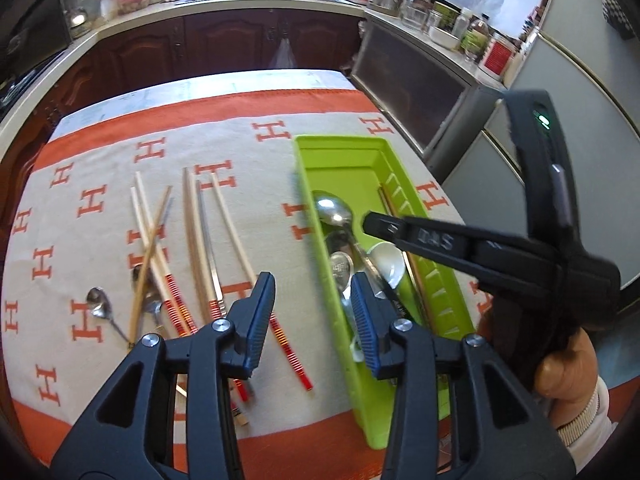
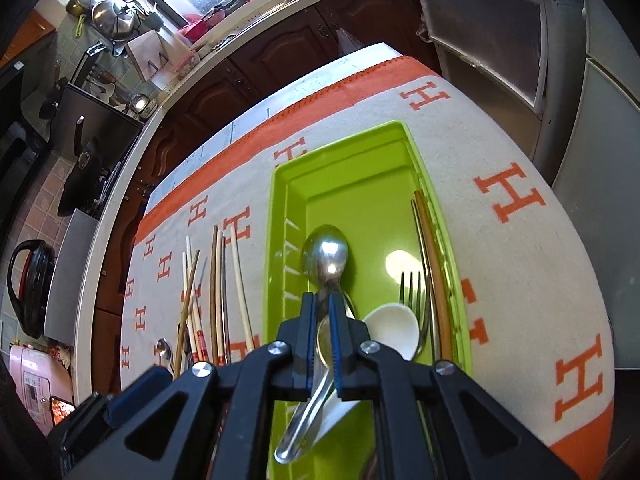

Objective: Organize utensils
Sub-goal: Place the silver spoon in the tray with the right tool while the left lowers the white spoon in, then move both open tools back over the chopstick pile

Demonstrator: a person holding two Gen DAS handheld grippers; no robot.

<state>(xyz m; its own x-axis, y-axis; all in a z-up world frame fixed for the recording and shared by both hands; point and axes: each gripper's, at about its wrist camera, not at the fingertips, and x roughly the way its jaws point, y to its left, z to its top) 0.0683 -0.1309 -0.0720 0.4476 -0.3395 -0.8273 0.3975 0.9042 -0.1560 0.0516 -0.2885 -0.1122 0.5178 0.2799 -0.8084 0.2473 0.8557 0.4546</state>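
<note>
Lime-green plastic forms the cutlery tray [image 1: 340,160], which lies along the right side of the table on an orange-and-cream cloth [image 1: 120,216] printed with H letters. The right gripper [image 2: 323,300] hangs over the tray with its jaws pressed nearly together on the neck of a large steel spoon [image 2: 325,254], whose bowl points toward the tray's far end. Beneath it lie another steel spoon [image 1: 341,270], a white ceramic spoon [image 2: 394,330] and a fork [image 2: 412,292], with brown chopsticks [image 2: 430,264] along the tray's right wall. The left gripper [image 1: 314,312] hovers above the tray's left rim, jaws spread and holding nothing.

Judging by this, the step in hand is settling the large spoon among the others. Still on the cloth toward the left edge are loose chopsticks [image 1: 230,224], some with red-striped ends, and small metal spoons [image 1: 98,300]. The next move likely calls for the right jaws to part and lift clear, and for the left gripper to swing left and pinch a chopstick near its middle.
</note>
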